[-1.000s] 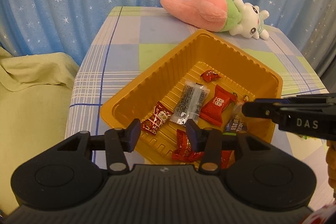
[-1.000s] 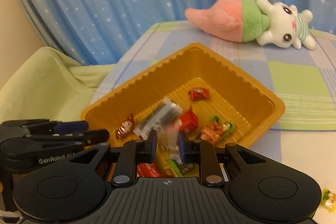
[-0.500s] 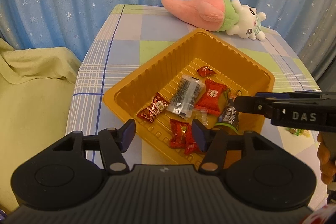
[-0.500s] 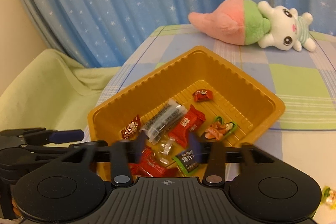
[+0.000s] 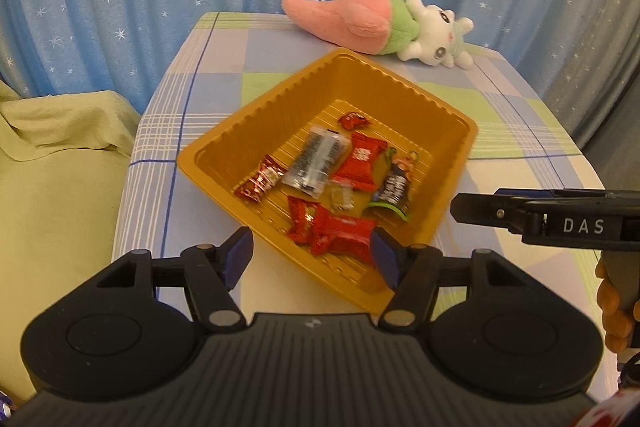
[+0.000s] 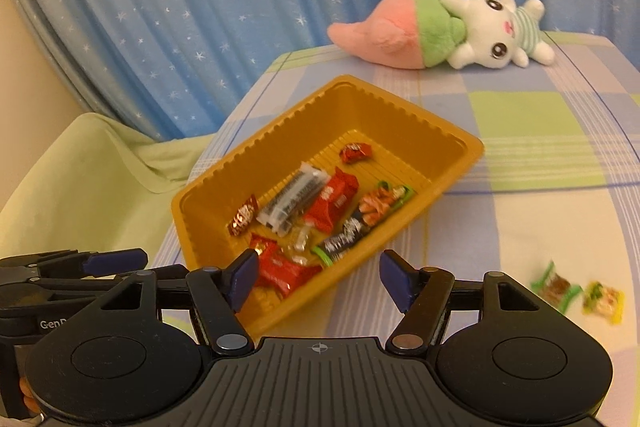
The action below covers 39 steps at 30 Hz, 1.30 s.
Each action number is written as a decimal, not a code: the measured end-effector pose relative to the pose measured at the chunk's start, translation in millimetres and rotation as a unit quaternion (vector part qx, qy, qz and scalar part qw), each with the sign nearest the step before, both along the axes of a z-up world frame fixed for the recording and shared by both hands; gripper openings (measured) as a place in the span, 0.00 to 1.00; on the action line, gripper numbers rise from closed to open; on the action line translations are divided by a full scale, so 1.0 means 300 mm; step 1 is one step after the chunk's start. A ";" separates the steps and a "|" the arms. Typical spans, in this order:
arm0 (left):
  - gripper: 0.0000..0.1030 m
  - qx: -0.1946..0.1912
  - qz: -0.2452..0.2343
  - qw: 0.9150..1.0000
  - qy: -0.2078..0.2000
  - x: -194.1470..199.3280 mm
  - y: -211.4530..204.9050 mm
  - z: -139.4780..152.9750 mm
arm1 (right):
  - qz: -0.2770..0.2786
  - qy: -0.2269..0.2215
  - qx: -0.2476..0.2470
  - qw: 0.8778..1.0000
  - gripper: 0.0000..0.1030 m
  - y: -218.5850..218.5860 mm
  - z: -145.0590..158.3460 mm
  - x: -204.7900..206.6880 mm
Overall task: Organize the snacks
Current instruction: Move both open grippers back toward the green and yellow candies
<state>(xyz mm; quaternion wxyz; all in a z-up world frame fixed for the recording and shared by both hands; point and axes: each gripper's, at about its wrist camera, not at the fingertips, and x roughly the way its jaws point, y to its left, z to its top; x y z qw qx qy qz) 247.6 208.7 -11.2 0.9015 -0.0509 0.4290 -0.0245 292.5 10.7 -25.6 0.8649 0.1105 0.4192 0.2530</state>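
Left wrist view: the left gripper [image 5: 312, 257] hangs over the near corner of the ribbed orange plastic tray [image 5: 256, 123], jaws spread wide and empty; the tray sits on the pastel checked bench [image 5: 208, 67]; inside lie a clear packet of dark sticks [image 5: 316, 159], a red square snack packet [image 5: 360, 165], a small red-and-white wrapped candy [image 5: 260, 183] and a dark wrapper with green trim [image 5: 394, 193]; the right gripper [image 5: 472, 207] reaches in from the right, seen side-on, beside the tray's right wall; a pink and green plush toy [image 5: 372, 21] rests at the far edge.

Right wrist view: the right gripper [image 6: 318, 277], jaws released wide, gripping nothing, sits above the tray's [image 6: 280, 131] near rim; two snacks remain outside on the bench [image 6: 540, 107], a green-edged brown wrapper [image 6: 556, 285] just beside a yellow wrapper [image 6: 604, 299], both well apart from the tray; the left gripper's [image 6: 136, 261] jaws, low at the left, cannot be judged from here.
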 end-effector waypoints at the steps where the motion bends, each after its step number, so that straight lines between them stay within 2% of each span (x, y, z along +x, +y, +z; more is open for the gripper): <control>1: 0.60 0.000 -0.002 1.000 0.001 -0.011 -0.008 0.002 | -0.001 0.001 0.000 1.000 0.65 -0.009 0.000 -0.013; 21: 0.60 -0.004 -0.057 0.998 0.021 -0.201 -0.256 -0.024 | -0.024 0.019 -0.019 0.999 0.66 -0.234 -0.023 -0.258; 39: 0.60 0.010 -0.101 0.994 0.034 -0.251 -0.497 -0.059 | -0.087 0.042 -0.030 0.995 0.66 -0.521 -0.087 -0.378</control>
